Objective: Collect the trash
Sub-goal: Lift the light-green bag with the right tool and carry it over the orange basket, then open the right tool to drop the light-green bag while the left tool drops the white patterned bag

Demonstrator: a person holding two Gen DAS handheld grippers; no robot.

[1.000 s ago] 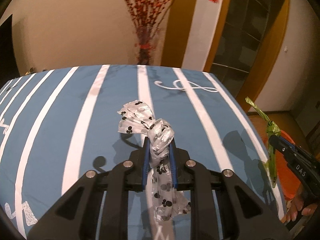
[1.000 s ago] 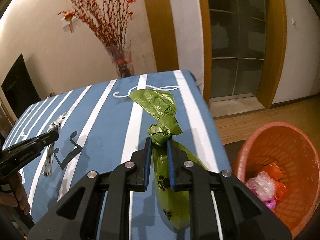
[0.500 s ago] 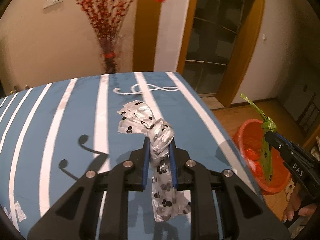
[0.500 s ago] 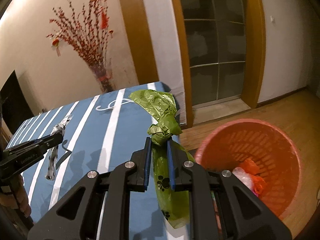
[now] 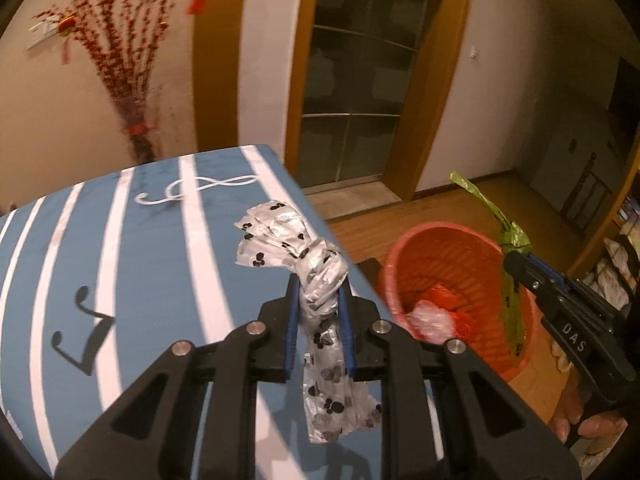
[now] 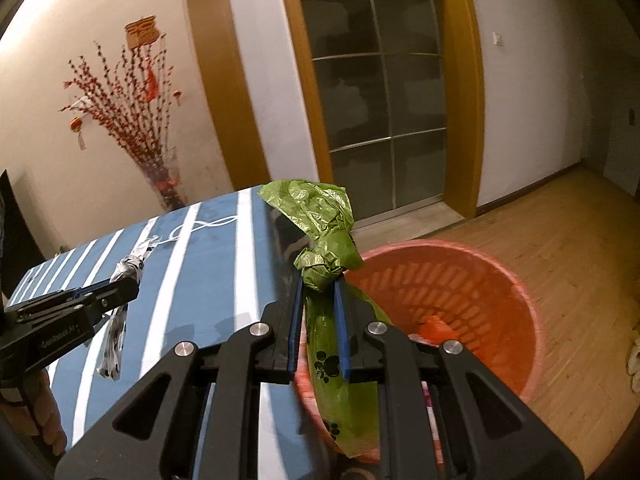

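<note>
My left gripper (image 5: pixel 318 292) is shut on a knotted white plastic bag with black spots (image 5: pixel 316 268); it hangs over the right edge of the blue striped tablecloth (image 5: pixel 160 248). A knotted green bag with paw prints (image 6: pixel 324 268) is clamped in my right gripper (image 6: pixel 319 284), held above the near rim of the orange basket (image 6: pixel 500 280). The left wrist view shows the right gripper (image 5: pixel 516 264) and the green bag (image 5: pixel 508 308) over the basket (image 5: pixel 436 260). The left gripper (image 6: pixel 128 284) and the spotted bag (image 6: pixel 112 344) appear at the left of the right wrist view.
The basket stands on a wooden floor (image 6: pixel 560 232) just right of the table and holds crumpled clear and orange wrappers (image 5: pixel 434 316). Behind are a glass door with a wooden frame (image 6: pixel 380 100) and a vase of red branches (image 6: pixel 160 168).
Both grippers have swung right with their bags. The basket now fills more of both views, and the green bag has come from over the table to over the basket's rim.
</note>
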